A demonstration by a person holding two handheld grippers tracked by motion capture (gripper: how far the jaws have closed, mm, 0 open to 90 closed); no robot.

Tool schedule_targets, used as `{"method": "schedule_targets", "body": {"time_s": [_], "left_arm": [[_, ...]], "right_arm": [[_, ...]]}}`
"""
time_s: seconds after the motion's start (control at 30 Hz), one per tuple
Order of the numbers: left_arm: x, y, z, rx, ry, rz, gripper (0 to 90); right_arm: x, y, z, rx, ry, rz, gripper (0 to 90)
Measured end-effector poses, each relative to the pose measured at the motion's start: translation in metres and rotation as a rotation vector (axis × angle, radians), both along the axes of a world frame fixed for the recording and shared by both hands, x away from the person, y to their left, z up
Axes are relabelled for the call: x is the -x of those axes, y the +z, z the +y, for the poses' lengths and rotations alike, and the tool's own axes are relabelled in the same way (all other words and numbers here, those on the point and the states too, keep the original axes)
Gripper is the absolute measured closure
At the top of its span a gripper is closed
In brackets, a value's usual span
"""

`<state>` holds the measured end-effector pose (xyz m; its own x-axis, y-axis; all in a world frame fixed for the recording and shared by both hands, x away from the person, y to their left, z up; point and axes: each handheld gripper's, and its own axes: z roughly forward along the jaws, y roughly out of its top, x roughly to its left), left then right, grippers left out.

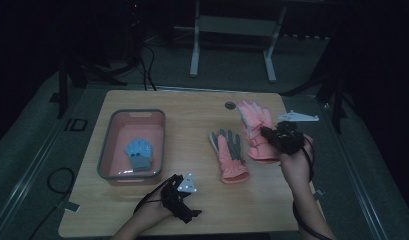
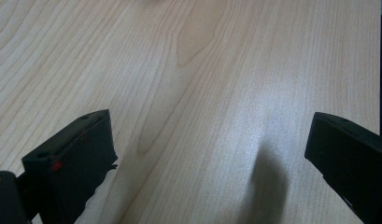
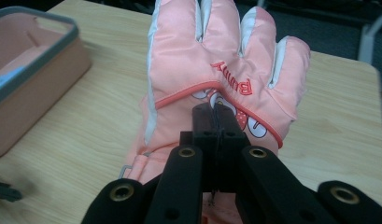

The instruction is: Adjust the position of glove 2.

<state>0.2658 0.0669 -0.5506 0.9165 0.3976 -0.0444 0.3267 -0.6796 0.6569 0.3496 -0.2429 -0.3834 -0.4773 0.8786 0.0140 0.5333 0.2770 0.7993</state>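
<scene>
Pink ski glove is pinched in our right gripper near the table's right edge, fingers pointing to the far edge; the bin lies leftward. Left gripper is spread, idle.

My left tool is matte black with blocky, square-ended jaws, a small red mark on one of them, and a pale three-cornered plate on top. My right tool is black too, its arms set with brass-ringed screw holes. Black cables trail from both.
</scene>
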Motion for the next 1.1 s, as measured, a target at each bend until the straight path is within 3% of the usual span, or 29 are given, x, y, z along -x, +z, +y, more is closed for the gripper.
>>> {"method": "schedule_targets", "body": {"time_s": [0.17,0.37,0.63,0.87,1.1], "left_arm": [[0.000,0.000,0.001,-0.001,0.000,-0.002,1.8],[0.001,0.001,0.000,0.003,0.001,-0.001,1.8],[0.001,0.001,0.001,-0.010,-0.006,-0.004,1.8],[0.001,0.000,0.000,-0.012,-0.007,0.000,1.8],[0.002,0.000,0.000,-0.012,-0.002,0.002,1.8]], "right_arm": [[-0.002,-0.015,0.025,-0.014,0.037,0.034,89.6],[-0.005,-0.036,0.046,0.008,0.041,0.064,89.6],[-0.011,-0.066,0.056,0.027,0.021,0.122,89.5],[-0.014,-0.098,0.062,0.008,0.007,0.191,89.3],[-0.015,-0.109,0.064,0.017,0.005,0.195,88.1]]}}
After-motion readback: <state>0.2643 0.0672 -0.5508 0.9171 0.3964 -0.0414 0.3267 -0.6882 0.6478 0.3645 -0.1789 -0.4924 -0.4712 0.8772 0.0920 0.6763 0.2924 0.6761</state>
